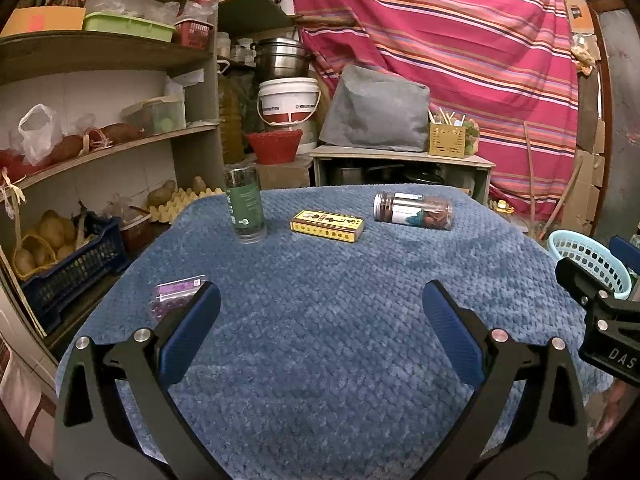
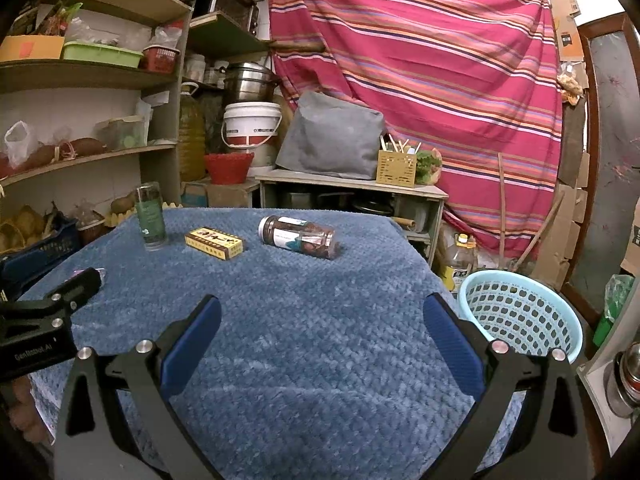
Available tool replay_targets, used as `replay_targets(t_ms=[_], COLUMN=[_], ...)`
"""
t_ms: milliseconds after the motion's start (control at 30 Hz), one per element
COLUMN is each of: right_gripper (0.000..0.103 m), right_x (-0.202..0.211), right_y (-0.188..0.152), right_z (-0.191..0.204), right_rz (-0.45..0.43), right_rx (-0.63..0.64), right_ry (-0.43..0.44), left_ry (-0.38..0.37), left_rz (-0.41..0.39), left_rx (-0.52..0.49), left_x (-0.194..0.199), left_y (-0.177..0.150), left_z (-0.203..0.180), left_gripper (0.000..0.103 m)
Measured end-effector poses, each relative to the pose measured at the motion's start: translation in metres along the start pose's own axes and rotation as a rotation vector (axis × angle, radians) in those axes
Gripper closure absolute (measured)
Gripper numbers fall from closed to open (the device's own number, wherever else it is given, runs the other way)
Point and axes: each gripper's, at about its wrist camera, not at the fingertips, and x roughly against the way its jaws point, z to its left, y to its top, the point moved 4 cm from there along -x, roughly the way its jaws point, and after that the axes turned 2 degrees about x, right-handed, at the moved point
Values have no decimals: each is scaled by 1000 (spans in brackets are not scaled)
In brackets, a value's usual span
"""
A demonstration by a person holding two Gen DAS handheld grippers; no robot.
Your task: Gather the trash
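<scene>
On the blue-covered table (image 1: 320, 320) stand a tall green jar (image 1: 245, 204), upright at the far left, a yellow carton (image 1: 327, 226) lying flat, and a clear jar of brown contents (image 1: 414, 211) on its side. A small purple packet (image 1: 176, 294) lies just beyond my left gripper's left finger. My left gripper (image 1: 320, 312) is open over bare cloth. My right gripper (image 2: 320, 320) is open too, with the green jar (image 2: 150, 216), carton (image 2: 214, 243) and toppled jar (image 2: 298, 237) well ahead of it. A light blue perforated basket (image 2: 520, 312) sits off the table's right edge.
Wooden shelves (image 1: 100, 52) with potatoes, crates and bags fill the left side. Behind the table stand a low cabinet (image 1: 400, 160), a white bucket (image 1: 288, 100), pots and a striped red cloth (image 1: 460, 40). A yellow-capped bottle (image 2: 460, 264) stands on the floor near the basket.
</scene>
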Motion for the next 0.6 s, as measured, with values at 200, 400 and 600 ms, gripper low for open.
replay_targets(t_ms=[200,400,600], right_gripper=[4,4,4], right_x=[0,0,-2], right_y=[-1,-1,-2], right_z=[-1,-2,-1], right_rz=[0,-2,6], right_rx=[-4,-3,-7], right_ry=[-1,1,0], left_ry=[-2,0,3], left_rz=[0,-2,-4], left_rx=[0,-1,0], left_x=[0,0,0], left_y=[0,1,1], left_z=[1,1,2], left_gripper=[5,5,5])
